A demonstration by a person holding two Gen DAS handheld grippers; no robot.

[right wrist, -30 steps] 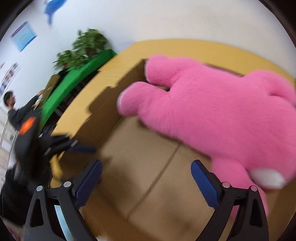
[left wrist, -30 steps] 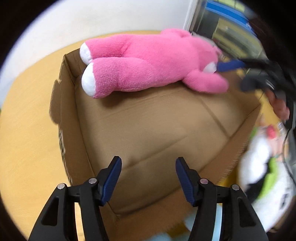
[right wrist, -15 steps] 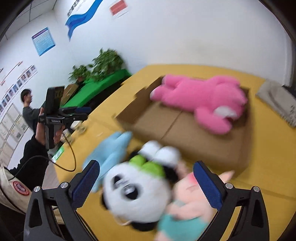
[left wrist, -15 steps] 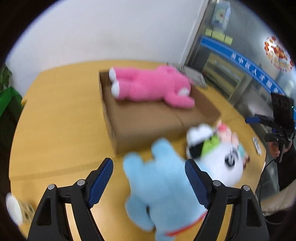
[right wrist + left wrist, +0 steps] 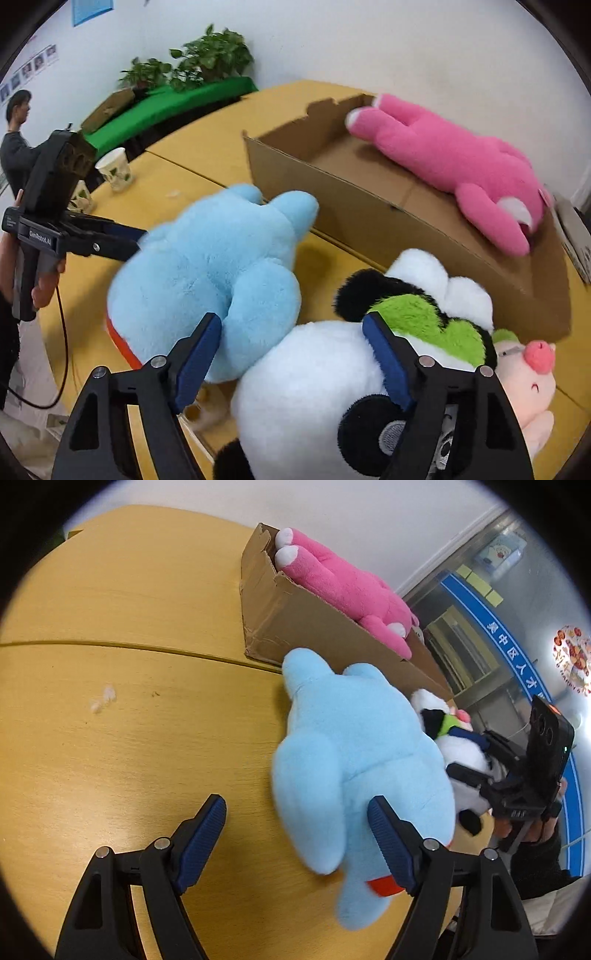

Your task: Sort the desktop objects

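Note:
A pink plush point(image 5: 343, 590) point(image 5: 447, 158) lies in an open cardboard box point(image 5: 306, 627) point(image 5: 369, 221) on the yellow table point(image 5: 129, 709). In front of the box lie a light blue plush point(image 5: 354, 760) point(image 5: 210, 266), a panda plush point(image 5: 332, 384) point(image 5: 458, 753) with a green patch, and a small pink pig plush point(image 5: 528, 384). My left gripper point(image 5: 295, 834) is open, low over the table, its right finger against the blue plush. My right gripper point(image 5: 291, 354) is open, just above the panda, beside the blue plush.
A paper cup point(image 5: 114, 170) stands on the table's far left edge. Green cloth and potted plants point(image 5: 192, 70) lie beyond it. A person point(image 5: 14, 136) stands at the left. A glass cabinet point(image 5: 480, 635) stands behind the box.
Both grippers have pulled back out of the box and dropped toward the plush toys in front of it. The left has closed in on the blue plush, the right on the panda.

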